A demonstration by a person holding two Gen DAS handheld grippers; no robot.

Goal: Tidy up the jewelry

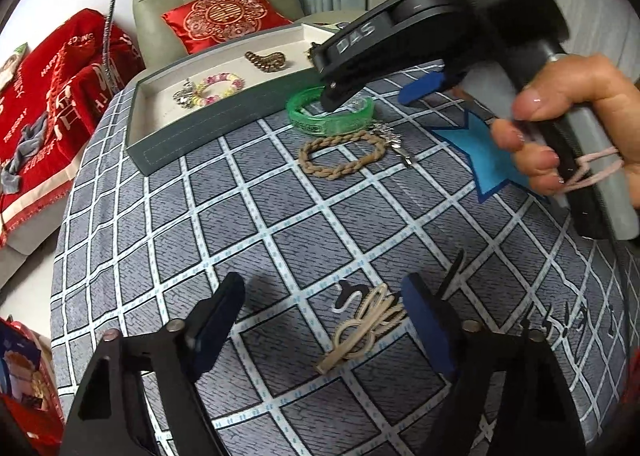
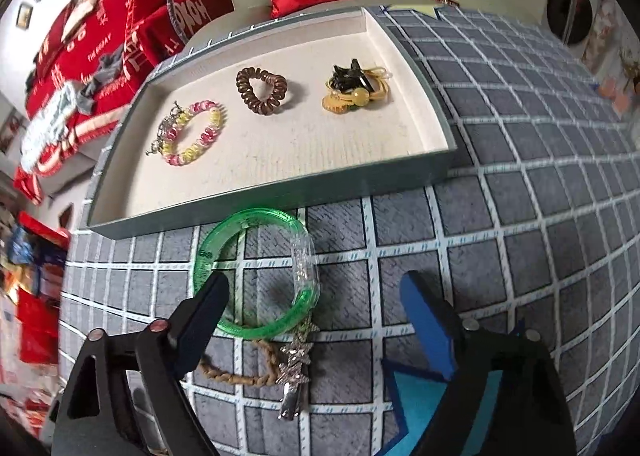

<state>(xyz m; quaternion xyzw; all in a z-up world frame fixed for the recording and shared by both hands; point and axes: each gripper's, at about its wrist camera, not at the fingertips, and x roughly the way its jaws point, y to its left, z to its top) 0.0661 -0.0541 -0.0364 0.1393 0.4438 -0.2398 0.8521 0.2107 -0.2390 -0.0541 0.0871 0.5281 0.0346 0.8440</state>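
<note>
A green bangle lies on the checked cloth just in front of the grey tray; it also shows in the left wrist view. My right gripper is open, its fingers on either side of the bangle's near part. A braided tan bracelet and a silver clip lie beside the bangle. In the tray are a pink-and-yellow bead bracelet, a brown coil band and yellow hair ties. My left gripper is open over beige hair ties.
A blue star patch is on the cloth at the right. A grey armchair with a red cushion stands behind the tray. A red-covered sofa is at the left, past the table edge.
</note>
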